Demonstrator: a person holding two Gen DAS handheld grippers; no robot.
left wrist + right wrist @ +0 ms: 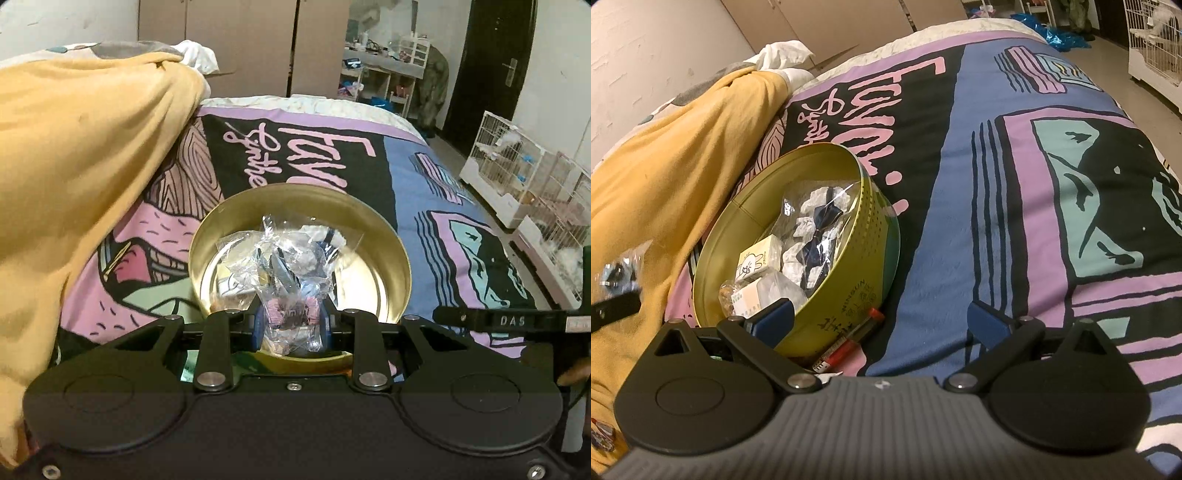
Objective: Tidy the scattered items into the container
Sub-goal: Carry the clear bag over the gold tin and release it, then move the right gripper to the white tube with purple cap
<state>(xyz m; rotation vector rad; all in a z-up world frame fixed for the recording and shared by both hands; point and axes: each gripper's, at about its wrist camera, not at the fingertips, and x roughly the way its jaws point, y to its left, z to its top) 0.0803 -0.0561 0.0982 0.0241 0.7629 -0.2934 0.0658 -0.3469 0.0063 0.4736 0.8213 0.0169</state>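
A round gold tin [391, 258] sits on the patterned bedspread; it also shows in the right wrist view [871, 236]. My left gripper [293, 325] is shut on a clear plastic packet [291, 280] with small items inside, held over the tin's near rim. Inside the tin lie a clear bag with a dark bow [816, 225], a small yellow box with a rabbit drawing [757, 258] and other small packets. My right gripper [879, 321] is open and empty, its left finger [775, 319] over the tin's near edge. A red pen [846, 347] lies against the tin's outer wall.
A yellow blanket [81, 166] is heaped to the left of the tin. The bedspread [1015, 184] stretches to the right. White wire cages [517, 170] stand on the floor beyond the bed. Wardrobes and a cluttered desk are at the back.
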